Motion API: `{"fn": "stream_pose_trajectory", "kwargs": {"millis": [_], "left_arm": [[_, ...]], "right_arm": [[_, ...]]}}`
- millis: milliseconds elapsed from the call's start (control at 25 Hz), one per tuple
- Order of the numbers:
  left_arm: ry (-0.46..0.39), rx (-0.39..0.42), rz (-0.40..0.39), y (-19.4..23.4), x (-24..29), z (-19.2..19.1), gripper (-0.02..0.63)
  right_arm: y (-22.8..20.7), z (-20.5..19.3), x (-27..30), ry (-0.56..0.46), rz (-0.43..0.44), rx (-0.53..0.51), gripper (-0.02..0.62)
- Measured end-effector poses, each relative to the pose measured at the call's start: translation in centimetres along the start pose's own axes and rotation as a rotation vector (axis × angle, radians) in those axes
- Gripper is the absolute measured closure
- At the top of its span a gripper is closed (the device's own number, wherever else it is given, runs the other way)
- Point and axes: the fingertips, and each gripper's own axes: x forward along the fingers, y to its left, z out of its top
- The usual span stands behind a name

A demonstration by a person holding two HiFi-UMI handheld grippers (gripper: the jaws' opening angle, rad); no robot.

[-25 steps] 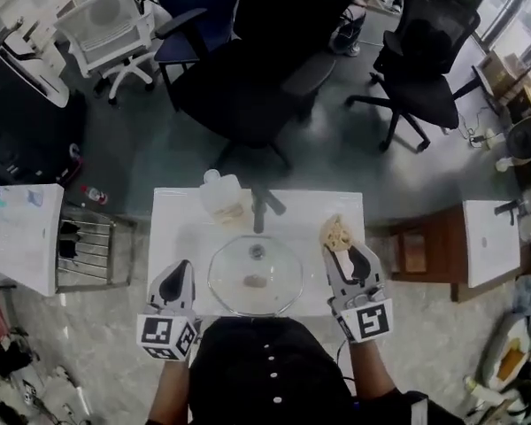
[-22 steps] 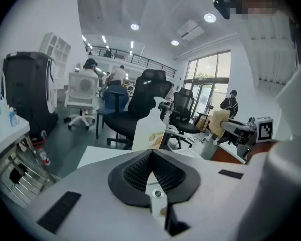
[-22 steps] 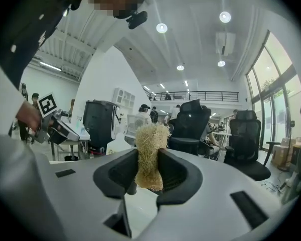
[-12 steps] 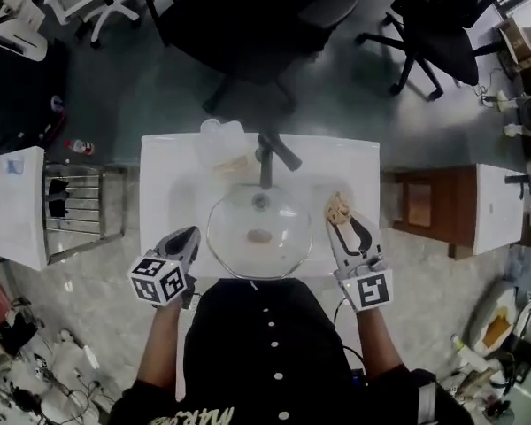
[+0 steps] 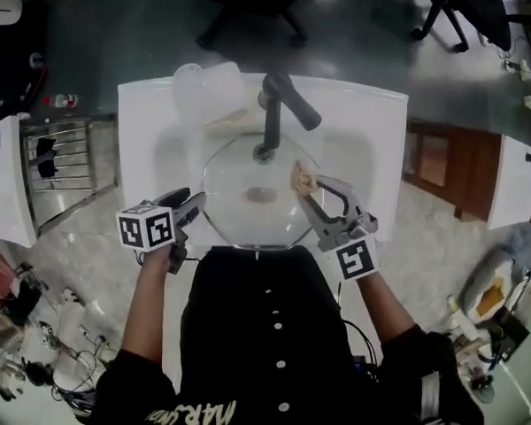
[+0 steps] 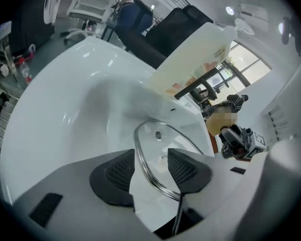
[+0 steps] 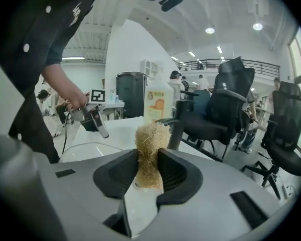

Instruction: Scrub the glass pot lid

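My left gripper (image 6: 150, 170) is released: its jaws have just been opening, and the two dark pads (image 6: 114, 173) stand apart. The metal-edged rim of the glass pot lid (image 5: 241, 182) runs between them, with a gap showing on either side, so neither pad presses on it. Ahead of this gripper the lid lies in the basin of the white sink (image 5: 358, 118), its dome reaching away to the right of the jaws.

My right gripper (image 5: 308, 193) is clenched on a tan loofah scrubber (image 7: 150, 149), which stands upright between its pads, with a frayed top above them and a lower end below them. Seen from the head camera, the scrubber sits over the right part of the lid; I cannot tell whether it touches the glass.

Beyond both grippers the dark faucet (image 5: 279, 104) rises at the far edge of the basin. Just beside it, toward the left gripper's side, a translucent plastic jug (image 5: 203, 87) rests on the sink's back rim.
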Motion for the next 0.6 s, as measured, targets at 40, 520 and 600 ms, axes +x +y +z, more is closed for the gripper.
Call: {"fn": "stream_pose_trajectory", "kwargs": {"millis": [40,520,600], "left_arm": [[0.032,-0.012,-0.008,0.4,0.6,-0.2,0.385],[0.402,-0.062,-0.059,1.0,3.8,-3.2,0.37],[0.425,-0.1,-0.081,0.8,4.0,-3.3,0.444]], "right_arm": [[0.4,-0.3,1.2,0.001,0.019,-0.019,0.462],[4.2,-1.1,8.4,-0.005,0.157,-0.319,0.46],[4.6,-1.4,9.0,0.003,0.165,-0.364,0.46]]}}
